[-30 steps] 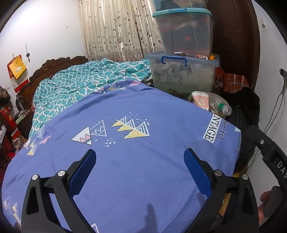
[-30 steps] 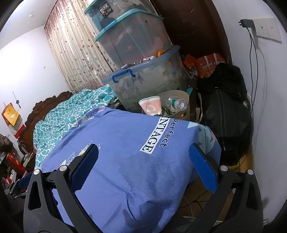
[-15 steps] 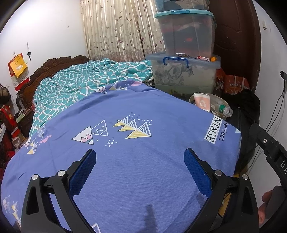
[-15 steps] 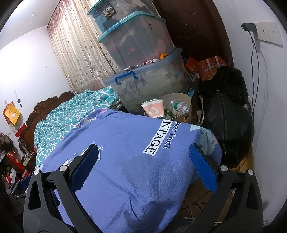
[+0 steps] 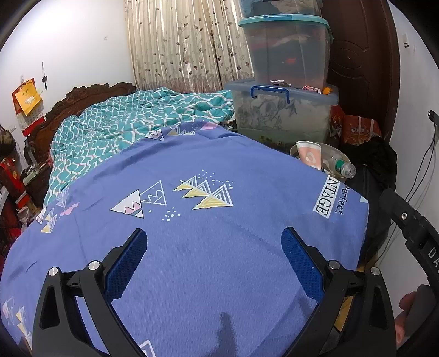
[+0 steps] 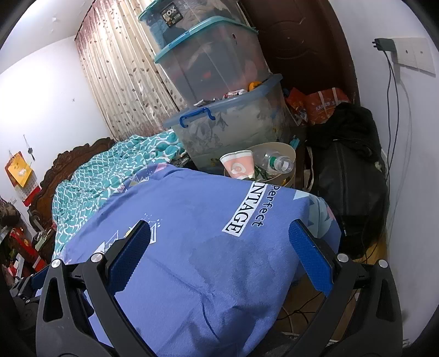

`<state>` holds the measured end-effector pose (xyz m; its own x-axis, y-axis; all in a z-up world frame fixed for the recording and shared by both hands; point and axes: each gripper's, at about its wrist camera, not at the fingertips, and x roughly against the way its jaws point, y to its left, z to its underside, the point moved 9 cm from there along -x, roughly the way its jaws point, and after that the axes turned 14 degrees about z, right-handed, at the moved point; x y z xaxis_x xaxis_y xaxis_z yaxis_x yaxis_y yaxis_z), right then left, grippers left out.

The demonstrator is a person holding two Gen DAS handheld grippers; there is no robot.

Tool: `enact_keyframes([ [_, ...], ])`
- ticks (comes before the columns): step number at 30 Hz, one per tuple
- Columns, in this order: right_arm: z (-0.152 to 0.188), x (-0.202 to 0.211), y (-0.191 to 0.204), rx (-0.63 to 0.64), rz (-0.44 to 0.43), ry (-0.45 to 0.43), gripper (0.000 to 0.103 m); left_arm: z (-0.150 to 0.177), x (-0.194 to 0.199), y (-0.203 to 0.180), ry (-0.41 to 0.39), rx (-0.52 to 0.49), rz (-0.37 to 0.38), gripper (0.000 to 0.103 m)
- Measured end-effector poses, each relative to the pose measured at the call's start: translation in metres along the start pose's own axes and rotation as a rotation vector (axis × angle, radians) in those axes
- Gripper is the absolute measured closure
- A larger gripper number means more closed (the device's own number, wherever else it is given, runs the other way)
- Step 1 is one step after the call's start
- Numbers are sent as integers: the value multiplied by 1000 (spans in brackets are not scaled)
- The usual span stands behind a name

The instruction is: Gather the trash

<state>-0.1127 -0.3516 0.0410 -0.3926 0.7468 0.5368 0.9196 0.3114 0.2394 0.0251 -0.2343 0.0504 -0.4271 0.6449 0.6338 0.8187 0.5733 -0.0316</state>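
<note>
- The left gripper (image 5: 214, 247) and the right gripper (image 6: 219, 241) are both hanging wide apart and empty over the bed's blue woven sheet (image 5: 219, 274), their pads ribbed blue.
- A paper cup (image 6: 238, 164) and a clear plastic bottle (image 6: 271, 162) are lying in a round beige bin (image 6: 285, 153) just past the bed's far corner.
- The sheet's label is reading "Perfect".
- A lidded box (image 6: 170, 16) is reading "FOX".

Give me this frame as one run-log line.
left tongs: open, empty | right tongs: open, empty | both over blue bedsheet | paper cup, plastic bottle in bin
</note>
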Motion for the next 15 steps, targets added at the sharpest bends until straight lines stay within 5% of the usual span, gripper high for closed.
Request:
enact_keyframes([
  [15,1,0,2,5,-5,3,3,3,0,-1,2,-4,-2,9],
])
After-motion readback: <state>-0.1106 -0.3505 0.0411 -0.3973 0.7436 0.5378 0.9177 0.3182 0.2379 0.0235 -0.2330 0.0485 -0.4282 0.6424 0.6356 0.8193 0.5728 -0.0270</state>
